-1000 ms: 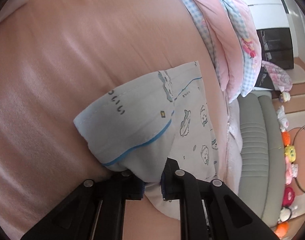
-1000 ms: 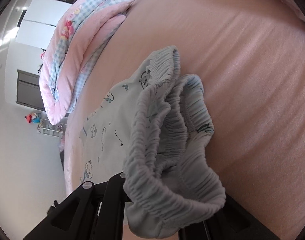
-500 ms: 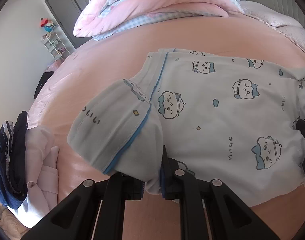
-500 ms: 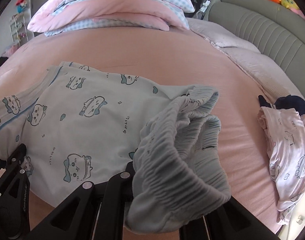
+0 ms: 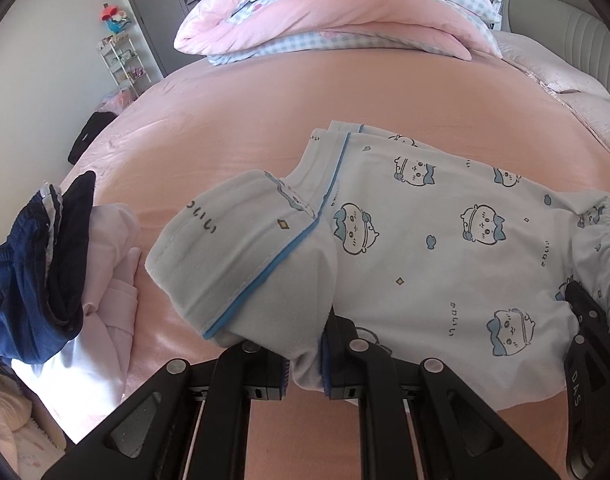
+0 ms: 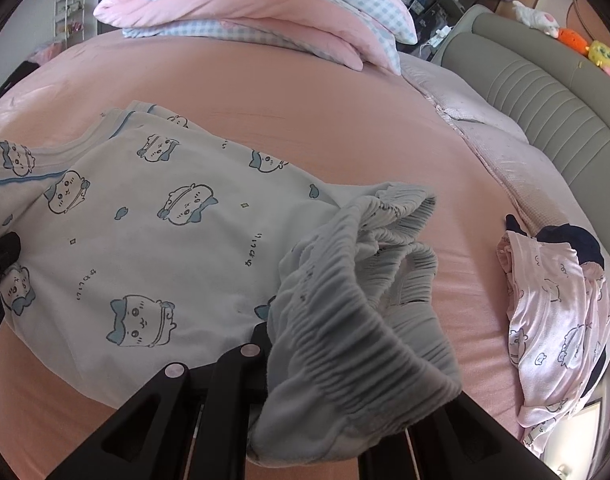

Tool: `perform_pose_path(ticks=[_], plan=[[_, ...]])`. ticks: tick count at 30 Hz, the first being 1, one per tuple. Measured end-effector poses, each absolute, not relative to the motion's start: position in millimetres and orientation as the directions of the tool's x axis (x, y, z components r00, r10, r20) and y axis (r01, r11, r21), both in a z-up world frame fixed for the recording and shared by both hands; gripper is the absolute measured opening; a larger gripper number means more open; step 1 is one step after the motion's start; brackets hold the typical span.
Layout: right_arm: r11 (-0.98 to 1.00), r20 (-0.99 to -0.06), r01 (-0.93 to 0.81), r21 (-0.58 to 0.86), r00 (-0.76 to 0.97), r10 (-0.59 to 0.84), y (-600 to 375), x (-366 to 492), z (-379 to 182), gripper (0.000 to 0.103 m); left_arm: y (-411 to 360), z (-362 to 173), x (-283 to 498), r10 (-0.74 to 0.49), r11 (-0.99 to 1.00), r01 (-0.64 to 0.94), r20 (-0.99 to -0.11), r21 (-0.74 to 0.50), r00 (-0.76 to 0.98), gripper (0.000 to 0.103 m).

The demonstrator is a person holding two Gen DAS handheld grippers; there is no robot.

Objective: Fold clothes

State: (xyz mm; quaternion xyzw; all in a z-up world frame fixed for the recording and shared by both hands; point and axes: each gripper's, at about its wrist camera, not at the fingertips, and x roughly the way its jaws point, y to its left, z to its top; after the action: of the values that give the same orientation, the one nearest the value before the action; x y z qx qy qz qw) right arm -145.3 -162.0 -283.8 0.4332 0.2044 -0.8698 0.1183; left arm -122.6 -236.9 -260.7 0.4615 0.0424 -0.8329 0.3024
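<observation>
Left wrist view, my left claw (image 5: 305, 364) pinching pale-blue pyjama trousers (image 5: 425, 248), right claw (image 6: 305, 380) clamping their waistband (image 6: 357, 304), pink bed (image 5: 233, 112), folded quilt (image 5: 345, 20), grey headboard (image 6: 545, 100).

The right gripper's (image 6: 305, 376) fingertips were buried under the bunched elastic waistband (image 6: 357, 312) of the pale blue pyjama trousers (image 6: 153, 240), so its closed jaws could not be seen there, and its far finger was wholly covered. In the left wrist view the left gripper's (image 5: 305, 364) pads were mostly hidden by the folded leg cuff (image 5: 249, 256) they pinched. The navy garment (image 5: 37, 272) and pale pink clothes (image 5: 105, 280) ran off the left edge, and the items on the distant shelf (image 5: 123, 60) were too small to tell.
</observation>
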Motion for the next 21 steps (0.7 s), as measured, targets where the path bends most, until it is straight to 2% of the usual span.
perform_pose_path(ticks=[4,12,21], plan=[[-0.878,-0.814,0.408,-0.250,-0.580,-0.038,-153,-134,-283,0.005,-221,-260,-103,-0.453,-0.827,0.522,-0.796,0.208,-0.401,0.011],[-0.848,-0.840,0.485,-0.213,-0.535,-0.095,-137,-115,-281,0.005,-191,-263,-78,-0.485,-0.844,0.446,-0.781,0.299,-0.394,0.011],[-0.785,-0.803,0.522,-0.334,-0.593,-0.052,-137,-76,-281,0.005,-191,-259,-69,-0.479,-0.842,0.454,-0.791,0.291,-0.381,0.011]])
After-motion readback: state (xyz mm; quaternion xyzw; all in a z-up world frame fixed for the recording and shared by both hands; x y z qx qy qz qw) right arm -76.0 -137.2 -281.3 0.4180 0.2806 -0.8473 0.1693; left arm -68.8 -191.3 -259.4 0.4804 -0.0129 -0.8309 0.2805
